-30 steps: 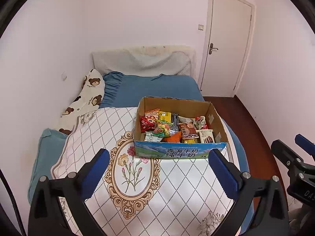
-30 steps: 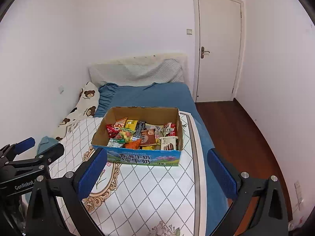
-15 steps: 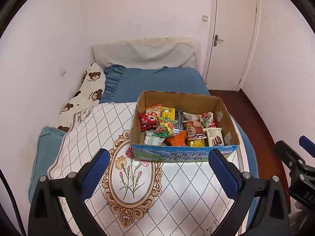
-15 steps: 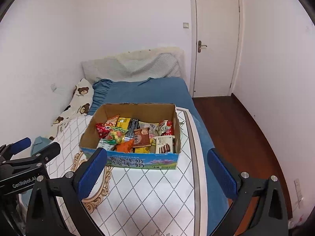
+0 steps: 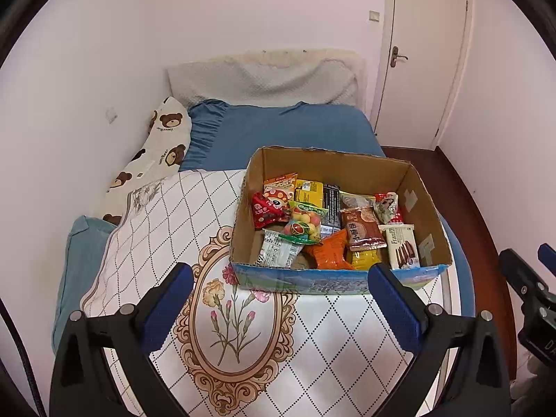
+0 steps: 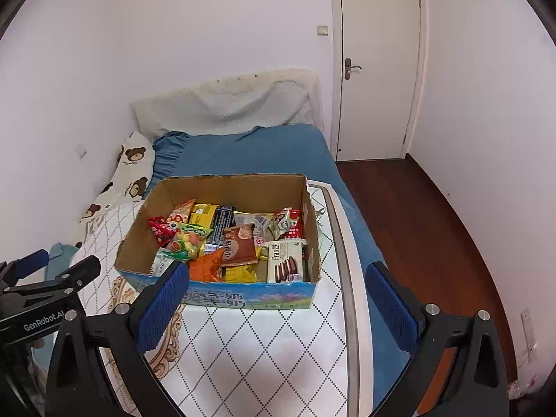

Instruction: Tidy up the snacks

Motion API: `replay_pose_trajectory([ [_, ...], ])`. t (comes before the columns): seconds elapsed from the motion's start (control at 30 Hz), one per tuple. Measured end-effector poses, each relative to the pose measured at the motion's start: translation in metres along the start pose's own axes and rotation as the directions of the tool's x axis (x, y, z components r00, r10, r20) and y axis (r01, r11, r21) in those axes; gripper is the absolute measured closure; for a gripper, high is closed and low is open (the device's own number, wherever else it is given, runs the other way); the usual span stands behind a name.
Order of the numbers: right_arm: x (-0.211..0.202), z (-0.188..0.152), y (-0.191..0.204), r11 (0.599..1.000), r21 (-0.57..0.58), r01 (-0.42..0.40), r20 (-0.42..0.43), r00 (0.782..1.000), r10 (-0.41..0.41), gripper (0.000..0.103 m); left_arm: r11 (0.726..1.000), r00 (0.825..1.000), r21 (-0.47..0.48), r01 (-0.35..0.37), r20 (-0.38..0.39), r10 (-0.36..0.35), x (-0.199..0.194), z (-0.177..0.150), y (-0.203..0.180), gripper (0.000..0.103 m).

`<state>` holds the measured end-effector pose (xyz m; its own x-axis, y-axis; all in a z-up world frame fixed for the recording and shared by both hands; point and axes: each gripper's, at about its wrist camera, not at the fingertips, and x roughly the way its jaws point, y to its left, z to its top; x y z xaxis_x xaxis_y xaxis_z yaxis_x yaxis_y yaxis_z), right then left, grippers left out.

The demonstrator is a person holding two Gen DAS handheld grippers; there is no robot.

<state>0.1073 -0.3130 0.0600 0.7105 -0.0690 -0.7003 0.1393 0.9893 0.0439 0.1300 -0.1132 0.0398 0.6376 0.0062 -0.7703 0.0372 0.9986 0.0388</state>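
Bed (image 5: 278,132), quilted mat (image 5: 312,340): cardboard box (image 5: 333,165) of snacks (image 5: 333,226) at your 12 o'clock. Lower packets hidden under others. Left tool (image 5: 278,305), right tool (image 6: 278,305): both released, holding nothing.

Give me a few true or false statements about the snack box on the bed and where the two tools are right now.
1. The cardboard box sits on the diamond-pattern blanket. True.
2. The box is empty. False: it holds many packets, including an orange packet and a Franzzi biscuit pack.
3. The left tool is open and holds nothing. True.
4. The right tool is shut on a snack. False: it is open, short of the box.
5. The door stands wide open. False: it is closed.
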Motion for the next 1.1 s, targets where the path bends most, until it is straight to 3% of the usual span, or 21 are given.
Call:
replay_pose_trajectory([
  [0.37, 0.024, -0.002, -0.002, 1.000, 0.006, 0.007, -0.033, 0.999, -0.007, 0.000, 1.000, 1.000, 0.004, 0.001, -0.013, -0.001, 0.011, 0.005, -0.004, 0.000],
  [1.1, 0.024, -0.003, -0.003, 1.000, 0.002, -0.012, -0.033, 0.999, 0.012, 0.000, 1.000, 1.000, 0.017, 0.011, -0.012, -0.011, 0.008, 0.004, -0.007, 0.000],
])
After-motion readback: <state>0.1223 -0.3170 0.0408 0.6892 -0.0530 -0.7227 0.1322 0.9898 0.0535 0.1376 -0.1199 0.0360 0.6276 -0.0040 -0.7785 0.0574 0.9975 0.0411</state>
